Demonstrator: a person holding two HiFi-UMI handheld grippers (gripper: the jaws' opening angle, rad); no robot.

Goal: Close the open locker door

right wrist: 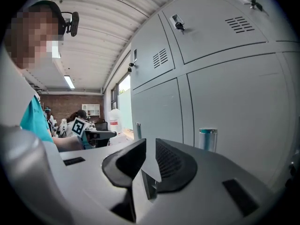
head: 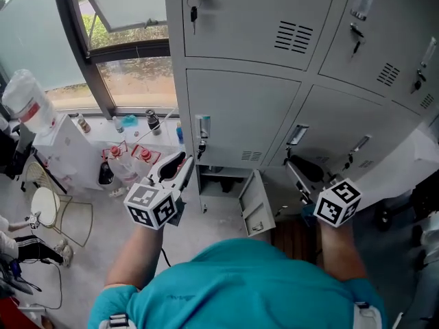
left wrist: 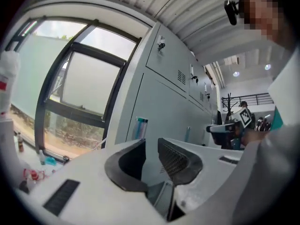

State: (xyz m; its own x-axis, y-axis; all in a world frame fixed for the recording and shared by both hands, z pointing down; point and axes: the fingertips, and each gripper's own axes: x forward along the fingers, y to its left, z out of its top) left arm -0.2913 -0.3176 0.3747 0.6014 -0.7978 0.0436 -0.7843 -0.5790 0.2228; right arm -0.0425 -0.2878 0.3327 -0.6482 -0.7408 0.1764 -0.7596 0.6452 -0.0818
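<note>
The small grey metal locker door stands open in the bottom row, its free edge towards us. Our left gripper and right gripper hold nothing, jaws apart. We judge the right nearer its outer face.

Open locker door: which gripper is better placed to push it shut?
Probably the right gripper: it hangs just beside the swung-out door, jaws apart and empty. The left gripper sits across the opening.
</note>
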